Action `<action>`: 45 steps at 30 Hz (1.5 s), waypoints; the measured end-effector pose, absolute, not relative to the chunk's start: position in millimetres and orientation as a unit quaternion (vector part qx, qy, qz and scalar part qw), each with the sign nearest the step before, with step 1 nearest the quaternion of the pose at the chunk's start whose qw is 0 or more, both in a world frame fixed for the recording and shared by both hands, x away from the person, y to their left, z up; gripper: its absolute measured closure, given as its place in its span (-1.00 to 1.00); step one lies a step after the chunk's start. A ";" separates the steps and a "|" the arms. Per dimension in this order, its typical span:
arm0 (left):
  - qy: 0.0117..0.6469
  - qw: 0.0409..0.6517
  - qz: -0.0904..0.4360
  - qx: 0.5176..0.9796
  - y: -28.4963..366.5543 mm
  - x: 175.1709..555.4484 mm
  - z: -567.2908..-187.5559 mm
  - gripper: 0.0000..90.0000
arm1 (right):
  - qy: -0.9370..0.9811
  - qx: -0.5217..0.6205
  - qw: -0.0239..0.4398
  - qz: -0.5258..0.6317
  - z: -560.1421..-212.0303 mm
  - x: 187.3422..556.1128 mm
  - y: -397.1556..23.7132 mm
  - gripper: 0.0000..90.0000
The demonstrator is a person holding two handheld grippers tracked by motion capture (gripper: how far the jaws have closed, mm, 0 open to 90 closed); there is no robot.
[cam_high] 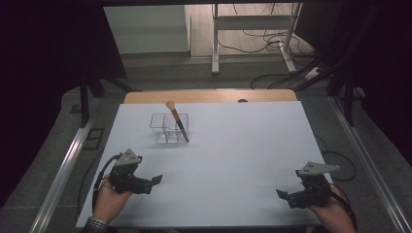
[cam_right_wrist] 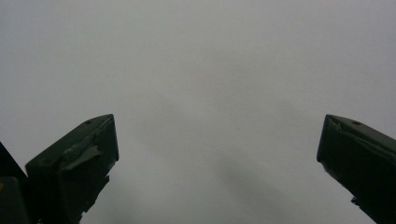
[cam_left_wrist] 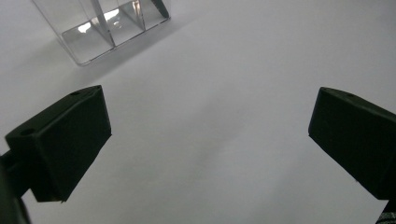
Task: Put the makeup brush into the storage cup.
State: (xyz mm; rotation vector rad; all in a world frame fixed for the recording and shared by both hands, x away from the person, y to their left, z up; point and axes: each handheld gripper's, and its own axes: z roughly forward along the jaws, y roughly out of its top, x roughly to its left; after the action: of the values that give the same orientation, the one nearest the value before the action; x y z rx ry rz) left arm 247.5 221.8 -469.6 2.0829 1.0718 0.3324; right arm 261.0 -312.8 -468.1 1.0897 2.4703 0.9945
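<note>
Beyond the left tool [cam_high: 156, 179], open-jawed and nearer than the equally open right tool [cam_high: 281, 193], the brush [cam_high: 177, 121] leans handle-down in the clear organizer [cam_high: 160, 127].

A white table [cam_high: 243, 160] fronts a wooden edge [cam_high: 209, 95], with a metal frame [cam_high: 252, 34] and floor cables [cam_high: 272, 43] beyond.

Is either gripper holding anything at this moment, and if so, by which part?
Nothing is held. The left gripper and right gripper are both open over bare table; the brush stands in the clear organizer.
</note>
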 end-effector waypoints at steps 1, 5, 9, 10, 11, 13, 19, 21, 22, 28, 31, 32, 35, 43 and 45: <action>0.423 0.379 0.130 0.813 222.6 246.4 -469.8 -1.00 | 0.851 0.376 0.131 0.342 -468.1 260.9 -312.7 -1.00; 0.427 0.378 0.130 0.811 226.9 243.4 -470.5 -1.00 | 0.851 0.376 0.131 0.342 -468.2 260.9 -312.7 -1.00; 0.431 0.377 0.131 0.809 230.7 240.4 -471.6 -1.00 | 0.851 0.377 0.131 0.342 -468.2 260.9 -312.7 -1.00; 0.433 0.376 0.132 0.809 231.5 239.7 -472.1 -1.00 | 0.851 0.377 0.131 0.342 -468.2 260.9 -312.6 -1.00; 0.434 0.376 0.132 0.808 232.3 239.0 -472.6 -1.00 | 0.851 0.376 0.132 0.342 -468.4 261.0 -312.6 -1.00; 0.436 0.374 0.131 0.808 233.7 237.9 -473.8 -1.00 | 0.852 0.375 0.133 0.341 -468.6 261.2 -312.8 -1.00; 0.442 0.365 0.133 0.809 238.0 234.5 -477.0 -1.00 | 0.852 0.375 0.132 0.341 -468.8 261.2 -312.5 -1.00; 0.443 0.365 0.133 0.808 239.8 233.5 -477.7 -1.00 | 0.852 0.375 0.132 0.340 -468.8 261.2 -312.6 -1.00; 0.445 0.363 0.133 0.808 240.8 232.9 -477.9 -1.00 | 0.852 0.375 0.132 0.341 -468.9 261.2 -312.5 -1.00; 0.451 0.363 0.134 0.804 246.6 228.3 -479.4 -1.00 | 0.852 0.375 0.132 0.340 -469.2 261.3 -312.4 -1.00; 0.454 0.363 0.134 0.803 250.0 225.8 -480.3 -1.00 | 0.852 0.375 0.132 0.340 -469.1 261.2 -312.4 -1.00; 0.456 0.362 0.134 0.802 251.0 224.9 -480.7 -1.00 | 0.852 0.375 0.132 0.341 -469.1 261.2 -312.4 -1.00; 0.458 0.362 0.133 0.801 254.2 222.4 -481.6 -1.00 | 0.852 0.376 0.131 0.340 -469.1 261.2 -312.3 -1.00; 0.466 0.352 0.136 0.800 260.8 215.1 -484.7 -1.00 | 0.852 0.377 0.130 0.340 -469.3 261.3 -312.2 -1.00; 0.469 0.348 0.137 0.800 262.4 213.5 -485.7 -1.00 | 0.852 0.376 0.130 0.340 -469.4 261.4 -312.2 -1.00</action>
State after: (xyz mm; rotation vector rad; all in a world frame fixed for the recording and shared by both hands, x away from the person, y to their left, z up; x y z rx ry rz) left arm 213.5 262.4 -485.7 2.0734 1.2156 0.3558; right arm 261.4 -312.2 -469.4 1.0929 2.4752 0.9864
